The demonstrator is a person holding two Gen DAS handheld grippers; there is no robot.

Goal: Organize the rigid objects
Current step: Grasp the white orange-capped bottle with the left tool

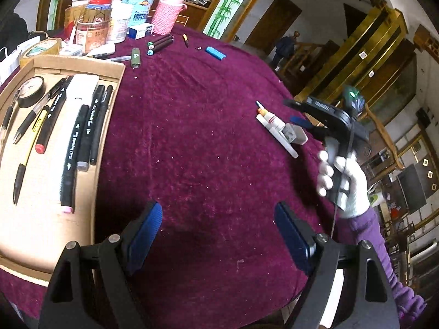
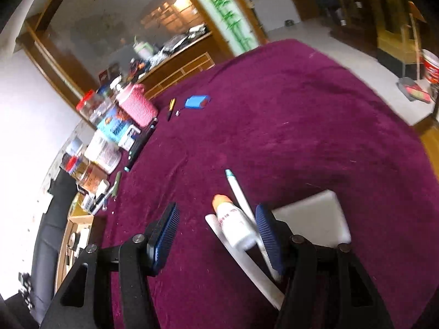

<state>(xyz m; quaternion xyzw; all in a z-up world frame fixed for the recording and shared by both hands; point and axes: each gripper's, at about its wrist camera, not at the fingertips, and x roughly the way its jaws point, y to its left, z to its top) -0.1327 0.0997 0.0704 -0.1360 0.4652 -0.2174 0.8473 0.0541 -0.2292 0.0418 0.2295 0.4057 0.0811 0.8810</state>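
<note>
Bright daylight — rt view motion-blurred.

pens (image 1: 82, 134) in box (image 1: 118, 82), glue (image 1: 270, 119) right

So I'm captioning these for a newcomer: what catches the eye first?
The deep purple tablecloth fills both views. At its left sits a cardboard tray lined with markers and pens. Toward the right, a white glue tube lies just ahead of the open right hand-held gripper.
</note>
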